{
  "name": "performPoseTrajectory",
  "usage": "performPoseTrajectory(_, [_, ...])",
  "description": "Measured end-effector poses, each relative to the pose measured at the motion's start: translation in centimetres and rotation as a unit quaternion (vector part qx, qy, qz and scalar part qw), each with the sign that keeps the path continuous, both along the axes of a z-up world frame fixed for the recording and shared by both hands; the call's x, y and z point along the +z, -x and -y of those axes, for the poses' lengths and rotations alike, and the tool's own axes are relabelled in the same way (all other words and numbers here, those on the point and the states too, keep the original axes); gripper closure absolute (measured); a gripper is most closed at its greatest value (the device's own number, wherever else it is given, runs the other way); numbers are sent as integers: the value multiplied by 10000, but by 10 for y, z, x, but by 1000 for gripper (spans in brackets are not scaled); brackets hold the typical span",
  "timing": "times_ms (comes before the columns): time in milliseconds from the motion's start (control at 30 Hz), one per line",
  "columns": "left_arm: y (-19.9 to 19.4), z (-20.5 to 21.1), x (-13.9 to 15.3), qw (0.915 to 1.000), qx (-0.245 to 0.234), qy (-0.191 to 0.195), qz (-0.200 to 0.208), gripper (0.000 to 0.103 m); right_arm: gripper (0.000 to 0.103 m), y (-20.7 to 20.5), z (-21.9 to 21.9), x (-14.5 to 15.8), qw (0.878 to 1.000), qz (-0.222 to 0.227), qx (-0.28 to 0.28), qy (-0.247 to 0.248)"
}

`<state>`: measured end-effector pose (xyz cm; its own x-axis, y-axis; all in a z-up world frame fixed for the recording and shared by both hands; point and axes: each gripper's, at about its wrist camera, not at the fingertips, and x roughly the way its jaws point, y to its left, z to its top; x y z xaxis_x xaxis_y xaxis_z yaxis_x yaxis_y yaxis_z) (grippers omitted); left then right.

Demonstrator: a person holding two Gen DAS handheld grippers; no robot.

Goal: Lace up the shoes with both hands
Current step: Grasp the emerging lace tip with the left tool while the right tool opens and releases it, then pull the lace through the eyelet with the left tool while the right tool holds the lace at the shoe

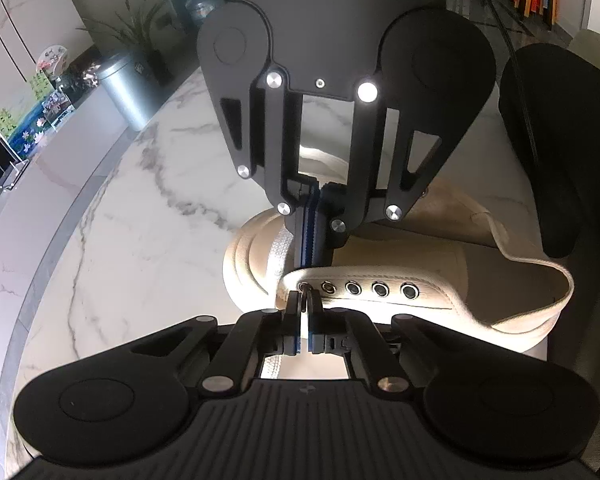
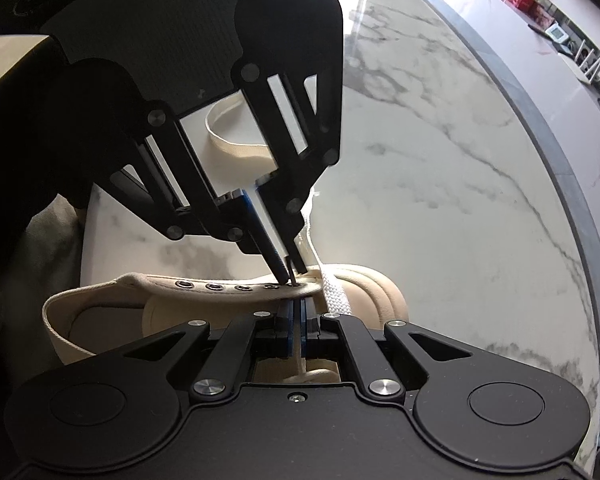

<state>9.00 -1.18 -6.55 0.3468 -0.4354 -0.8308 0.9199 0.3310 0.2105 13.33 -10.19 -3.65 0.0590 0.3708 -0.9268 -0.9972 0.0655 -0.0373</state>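
Observation:
A cream canvas shoe lies on the marble table, its eyelet row facing me. My left gripper is shut on the dark lace tip at the frontmost eyelet; from the right wrist view this gripper comes down from above onto the eyelet flap. The white flat shoelace runs over the toe beside it. My right gripper sits shut just under the flap edge with a pale strand of lace between its pads; its tips are hidden behind the flap.
A metal bin and a potted plant stand beyond the table's curved dark rim. A counter with small items runs along the left. A person's dark sleeve hangs at the right, close to the shoe's heel.

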Motion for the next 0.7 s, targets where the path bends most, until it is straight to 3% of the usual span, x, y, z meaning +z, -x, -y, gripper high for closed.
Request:
performPoseTrajectory(167, [6, 1, -1, 9997, 242, -4, 93, 101, 99, 3, 9, 8, 9998, 85, -149, -111])
performPoseTrajectory(333, [11, 3, 2, 9979, 616, 70, 185, 102, 86, 9, 24, 23, 9970, 131, -709, -288])
performPoseTrajectory(400, [12, 3, 1, 9971, 728, 93, 218, 102, 76, 19, 33, 29, 9932, 170, -1101, -343])
performPoseTrajectory(533, [13, 5, 0, 9953, 919, 113, 269, 102, 76, 37, 47, 34, 9833, 77, -1768, -437])
performPoseTrajectory(700, [16, 6, 2, 9934, 1108, 133, 271, 102, 76, 47, 54, 23, 9625, -54, -2677, -431])
